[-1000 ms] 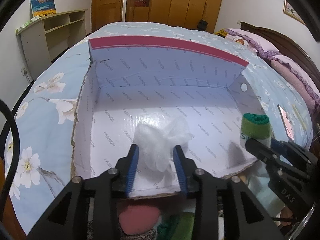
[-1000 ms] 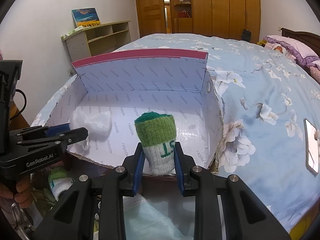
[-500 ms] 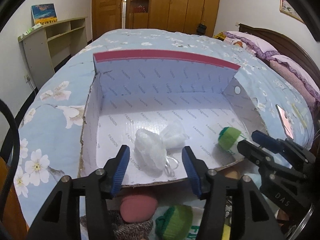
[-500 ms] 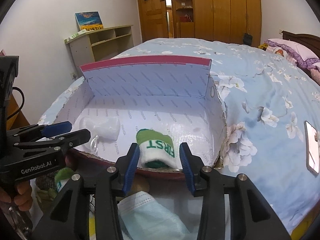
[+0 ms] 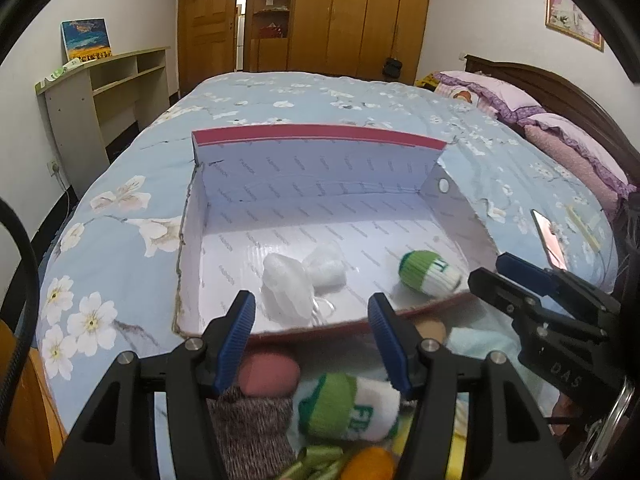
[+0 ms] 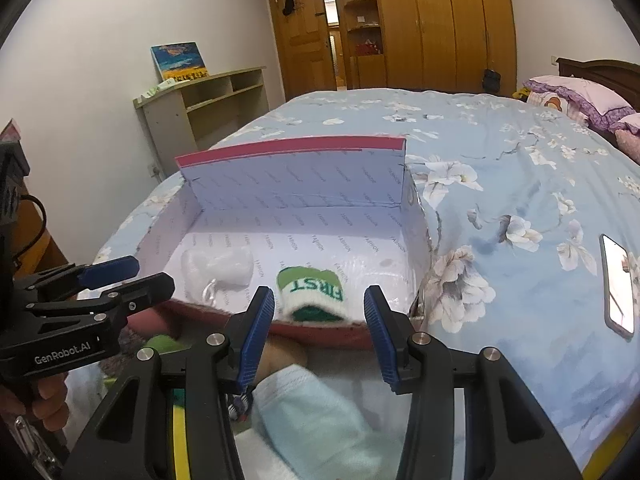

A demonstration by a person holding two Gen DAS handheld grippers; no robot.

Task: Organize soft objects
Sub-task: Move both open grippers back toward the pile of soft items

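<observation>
The floral bedspread [image 5: 132,208] fills most of both views, and on it sits the open cardboard box [image 5: 316,140] with its red rim, taking the centre of each frame. Inside, on the box floor, lie 2 soft items: a white gauzy bundle [image 5: 298,280] at centre-left of the left wrist view, and a rolled green-and-white sock [image 5: 428,272] to its right, lettered "FIRST" in the right wrist view.

Below the box's near edge, along the bottom of both frames, waits the unsorted pile — a second green-and-white sock [image 5: 352,408], a grey knit piece [image 5: 252,424] with a pink one [image 5: 272,372] above it, and a pale blue face mask [image 6: 316,412].

The left gripper [image 5: 310,320] and right gripper [image 6: 318,320] both hang with fingers spread wide, grasping nothing, just short of the box edge.

The step in hand is probably fetching the next item. It would go best to drop each gripper straight onto 1 piece — say the left on the second sock, the right on the mask — pinching through the bulk so nothing trails, and lifting well above the near edge before setting it beside the 2 items already placed.
</observation>
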